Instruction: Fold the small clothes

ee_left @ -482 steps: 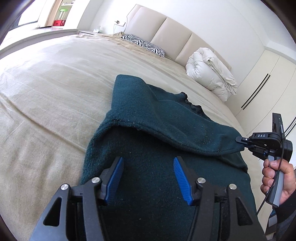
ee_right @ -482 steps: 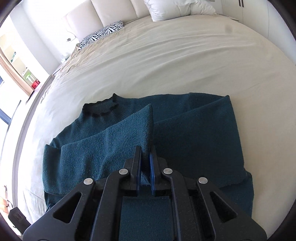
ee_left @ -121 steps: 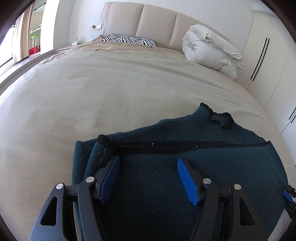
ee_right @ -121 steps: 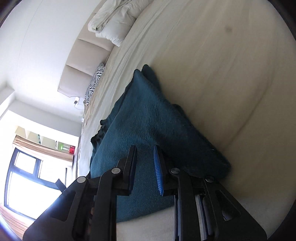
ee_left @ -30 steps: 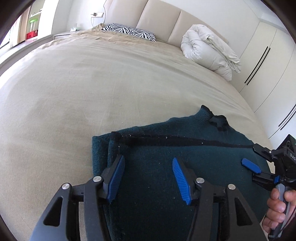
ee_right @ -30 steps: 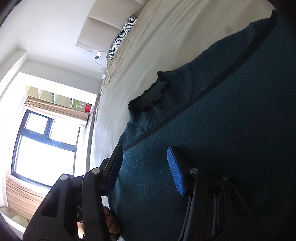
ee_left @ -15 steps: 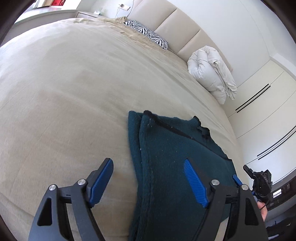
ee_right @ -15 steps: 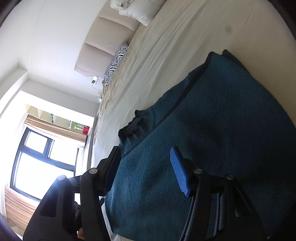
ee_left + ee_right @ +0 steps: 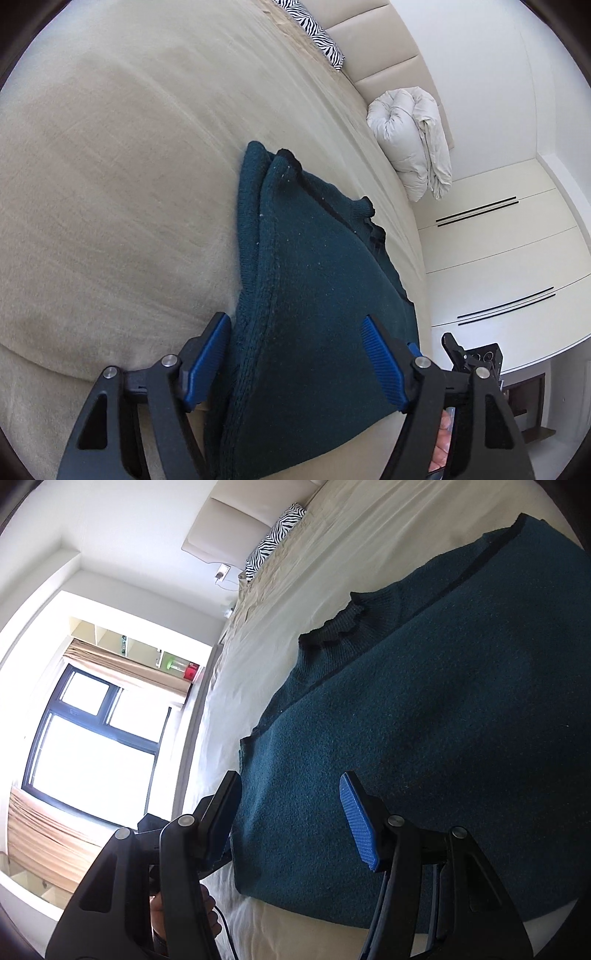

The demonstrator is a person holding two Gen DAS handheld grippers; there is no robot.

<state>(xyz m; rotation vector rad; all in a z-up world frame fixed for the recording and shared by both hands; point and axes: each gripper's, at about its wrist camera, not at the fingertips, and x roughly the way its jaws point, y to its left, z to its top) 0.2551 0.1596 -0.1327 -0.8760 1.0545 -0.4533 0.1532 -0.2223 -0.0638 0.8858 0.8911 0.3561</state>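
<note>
A dark teal knit sweater (image 9: pixel 314 280) lies folded on the beige bed (image 9: pixel 110 166), its black-trimmed collar toward the headboard. My left gripper (image 9: pixel 295 350) is open, its blue pads either side of the sweater's near left edge. My right gripper (image 9: pixel 291 812) is open over the sweater (image 9: pixel 443 701) near its near corner, holding nothing. The collar (image 9: pixel 332 624) shows in the right wrist view. The right gripper's body also shows in the left wrist view (image 9: pixel 472 362), at the lower right.
A rolled white duvet (image 9: pixel 413 140) and a zebra pillow (image 9: pixel 317 44) lie by the headboard. White wardrobe doors (image 9: pixel 517 258) stand to the right. A bright window (image 9: pixel 92 738) with a shelf is on the left in the right wrist view.
Both grippers have tilted and shifted toward the sweater's near edge. The left gripper now straddles the sweater's left edge. Both stay open.
</note>
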